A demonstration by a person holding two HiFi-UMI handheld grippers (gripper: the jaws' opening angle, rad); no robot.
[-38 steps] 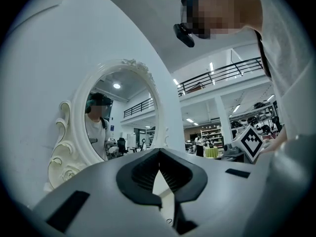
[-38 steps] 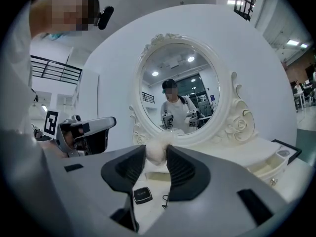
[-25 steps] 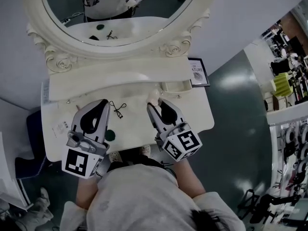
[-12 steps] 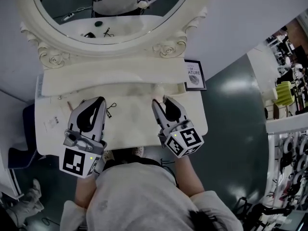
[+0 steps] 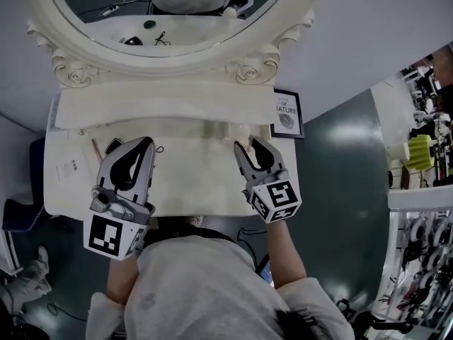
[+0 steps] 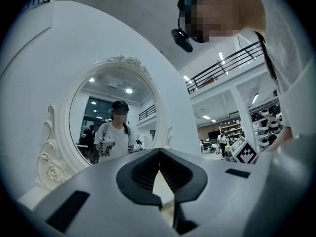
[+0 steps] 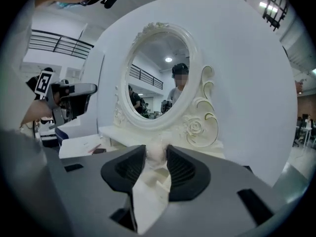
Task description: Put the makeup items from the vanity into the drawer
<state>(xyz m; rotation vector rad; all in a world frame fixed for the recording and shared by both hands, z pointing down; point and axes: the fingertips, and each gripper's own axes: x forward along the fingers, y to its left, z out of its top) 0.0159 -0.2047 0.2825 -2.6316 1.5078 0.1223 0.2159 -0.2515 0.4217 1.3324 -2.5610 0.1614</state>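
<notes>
My right gripper is shut on a small pale round makeup item, which looks like a sponge. It holds this over the back right of the cream vanity top, at the low shelf under the mirror. In the right gripper view the sponge sits between the pads, with a cream box-like edge, perhaps the small drawer, just below. My left gripper hovers over the left half of the top, shut and holding nothing. A thin black wire-like item peeks out beside it.
An oval ornate mirror rises behind the shelf. A red pencil, a dark compact and a white card lie at the left end. A framed print stands at the right end. The floor drops away at the right.
My right gripper has carried the pale item to the right and farther back, toward the shelf. My left gripper has shifted slightly back over the black item. The head camera has moved too.
</notes>
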